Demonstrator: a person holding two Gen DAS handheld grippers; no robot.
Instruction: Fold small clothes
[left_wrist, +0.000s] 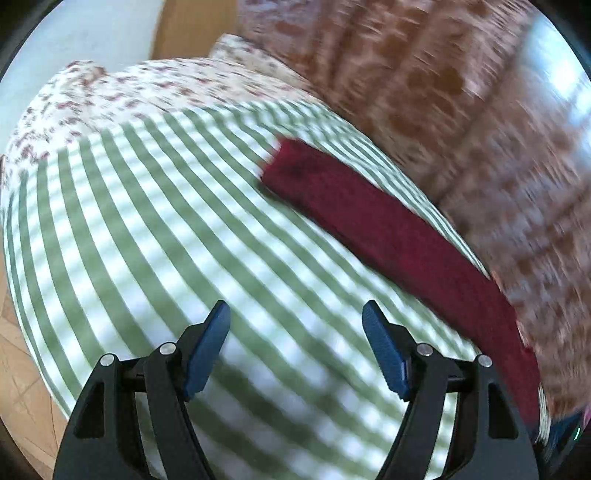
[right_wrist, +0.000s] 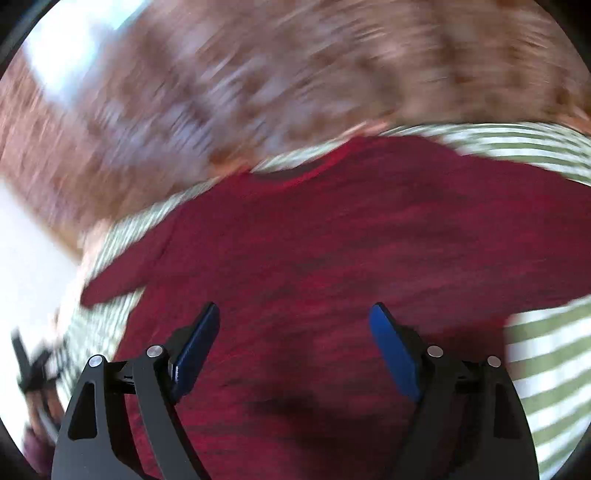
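Note:
A dark red garment (right_wrist: 332, 258) lies spread flat on a green-and-white striped cloth (right_wrist: 546, 369); its neckline points away from me in the right wrist view. My right gripper (right_wrist: 293, 314) hovers over the garment's middle, open, with nothing between its blue pads. In the left wrist view the same red garment (left_wrist: 388, 236) shows as a long strip at the right, on the striped cloth (left_wrist: 166, 221). My left gripper (left_wrist: 295, 314) stands open above bare striped cloth, to the left of the garment. Both views are smeared by motion.
A brown and white patterned blanket (left_wrist: 461, 110) lies beyond the striped cloth, with a floral fabric (left_wrist: 147, 85) at the far left. Wooden floor (left_wrist: 22, 369) shows at the lower left. The other gripper (right_wrist: 33, 369) appears blurred at the left edge of the right wrist view.

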